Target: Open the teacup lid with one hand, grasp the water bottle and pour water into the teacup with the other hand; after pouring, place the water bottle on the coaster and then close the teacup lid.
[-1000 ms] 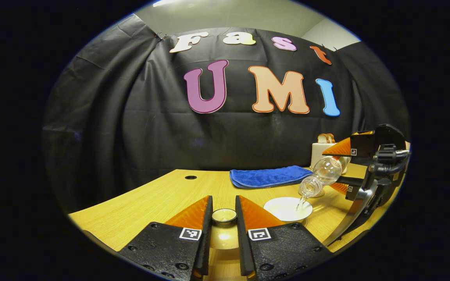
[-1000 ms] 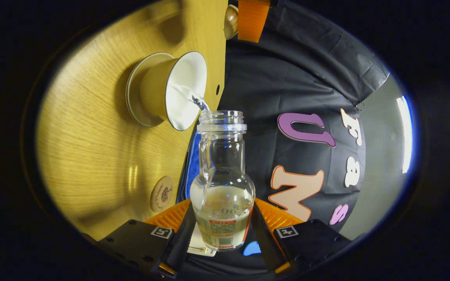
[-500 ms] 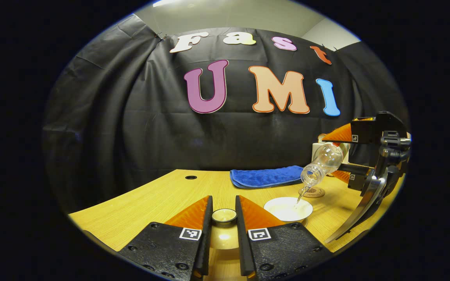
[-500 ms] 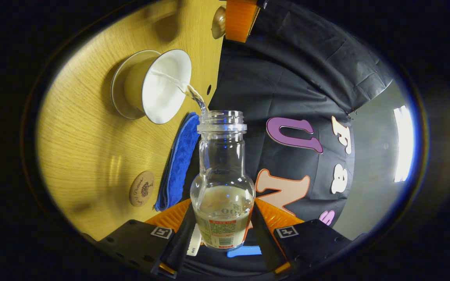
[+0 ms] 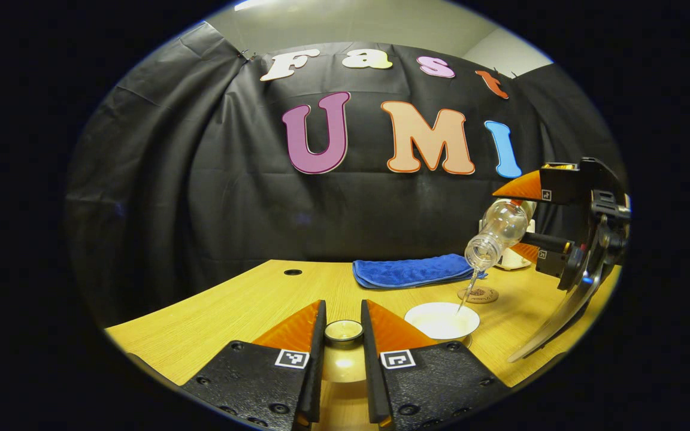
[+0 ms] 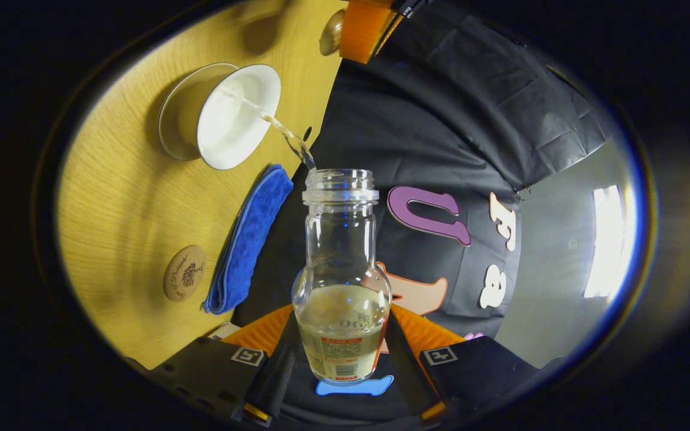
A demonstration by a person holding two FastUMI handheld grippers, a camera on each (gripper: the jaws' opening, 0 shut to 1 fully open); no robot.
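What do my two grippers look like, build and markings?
Left gripper: black textured body, screw heads, a square black-and-white tag on each side, ribbed wedge-shaped fingers. Right gripper: same build; the left gripper view shows a curved dark lever beneath it.

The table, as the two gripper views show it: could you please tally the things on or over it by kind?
Teacups: 1
Teacup lids: 1
Water bottles: 1
Coasters: 1
Blue cloths: 1
Grippers: 2, left gripper and right gripper
Total: 7
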